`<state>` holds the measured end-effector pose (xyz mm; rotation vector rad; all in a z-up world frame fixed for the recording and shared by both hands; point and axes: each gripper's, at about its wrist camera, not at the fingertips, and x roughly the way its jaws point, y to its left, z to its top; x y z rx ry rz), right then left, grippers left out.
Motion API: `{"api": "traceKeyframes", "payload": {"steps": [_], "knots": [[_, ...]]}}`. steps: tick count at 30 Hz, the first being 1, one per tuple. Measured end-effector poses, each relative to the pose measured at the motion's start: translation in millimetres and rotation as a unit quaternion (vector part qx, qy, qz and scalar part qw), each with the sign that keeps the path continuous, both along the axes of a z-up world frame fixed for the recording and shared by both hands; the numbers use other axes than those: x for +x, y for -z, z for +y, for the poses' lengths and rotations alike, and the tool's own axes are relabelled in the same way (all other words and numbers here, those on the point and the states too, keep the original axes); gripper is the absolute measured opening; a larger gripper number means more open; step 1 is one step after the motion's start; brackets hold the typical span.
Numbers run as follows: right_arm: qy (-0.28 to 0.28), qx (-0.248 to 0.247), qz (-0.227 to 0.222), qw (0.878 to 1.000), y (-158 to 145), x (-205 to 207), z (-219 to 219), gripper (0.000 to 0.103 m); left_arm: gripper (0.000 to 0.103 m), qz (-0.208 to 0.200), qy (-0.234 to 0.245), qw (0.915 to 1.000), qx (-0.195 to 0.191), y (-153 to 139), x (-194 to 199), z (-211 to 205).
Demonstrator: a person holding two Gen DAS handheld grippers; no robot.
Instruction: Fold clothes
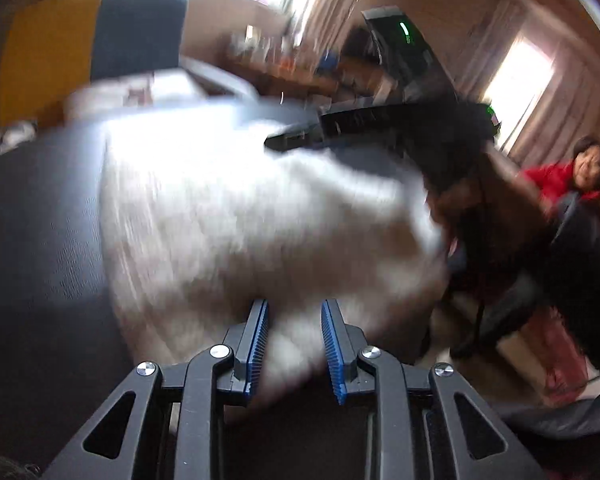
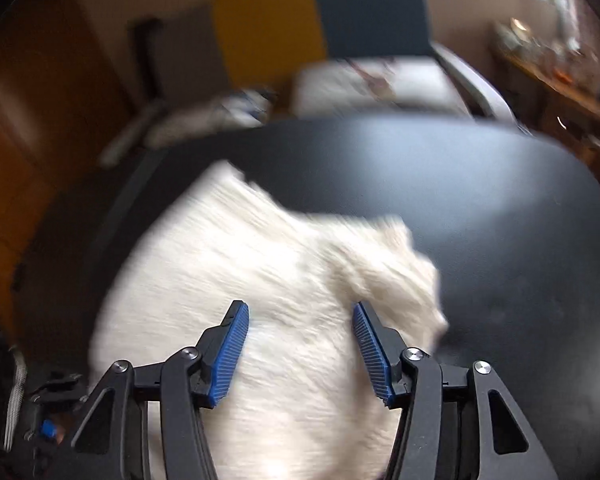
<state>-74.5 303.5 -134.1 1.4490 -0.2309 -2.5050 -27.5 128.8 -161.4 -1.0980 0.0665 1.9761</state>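
A white fluffy garment lies spread on the dark table, blurred by motion. My left gripper hovers over its near edge, blue pads apart and the cloth showing in the gap. My right gripper stands wide open above the garment, whose bunched fold lies by the right finger. In the left wrist view the right gripper reaches in from the right over the cloth's far side, held by a hand.
Behind the table stands a chair with a teal back and white cloth on its seat. A yellow panel is beside it. A person in a red top is at the far right.
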Motion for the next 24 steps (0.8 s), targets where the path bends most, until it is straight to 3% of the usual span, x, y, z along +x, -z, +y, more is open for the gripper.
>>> {"api": "traceKeyframes", "payload": {"steps": [3,6,10,13,16,19,21,23,24], "knots": [[0.012,-0.037,0.027,0.999,7.5,8.6,13.2,0.056,0.026,-0.014,-0.015,0.9996,0.020,5.4,-0.6,1.3],[0.004,-0.022,0.021,1.000,2.0,6.5,10.1,0.055,0.026,-0.046,-0.026,0.9975,0.048,4.1,-10.1,-4.6],[-0.008,-0.014,0.006,1.000,-20.7,-1.3,8.3,0.057,0.027,-0.038,-0.041,0.9941,0.093,-15.2,-15.6,-22.0],[-0.050,-0.005,0.039,0.998,-55.7,-6.1,-13.2,0.057,0.029,-0.007,-0.056,0.9923,0.110,-27.8,-17.0,-33.4],[-0.128,-0.026,0.057,0.990,-80.7,-24.0,-59.5,0.057,0.029,0.005,-0.053,0.9933,0.103,-27.0,-14.3,-36.9],[-0.192,-0.051,0.024,0.980,-70.4,-54.9,-106.1,0.057,0.029,0.004,-0.039,0.9959,0.082,-17.1,-10.8,-29.1],[-0.205,-0.039,-0.016,0.978,-43.9,-80.4,-125.6,0.057,0.029,-0.004,-0.024,0.9981,0.057,-4.1,-7.3,-25.5],[-0.190,0.000,-0.091,0.978,6.1,-109.3,-132.9,0.057,0.028,-0.020,-0.015,0.9987,0.045,12.4,-9.2,-15.7],[-0.183,-0.009,-0.089,0.979,20.9,-114.5,-128.6,0.057,0.028,-0.014,-0.019,0.9986,0.047,15.4,-6.9,-15.9]]}}
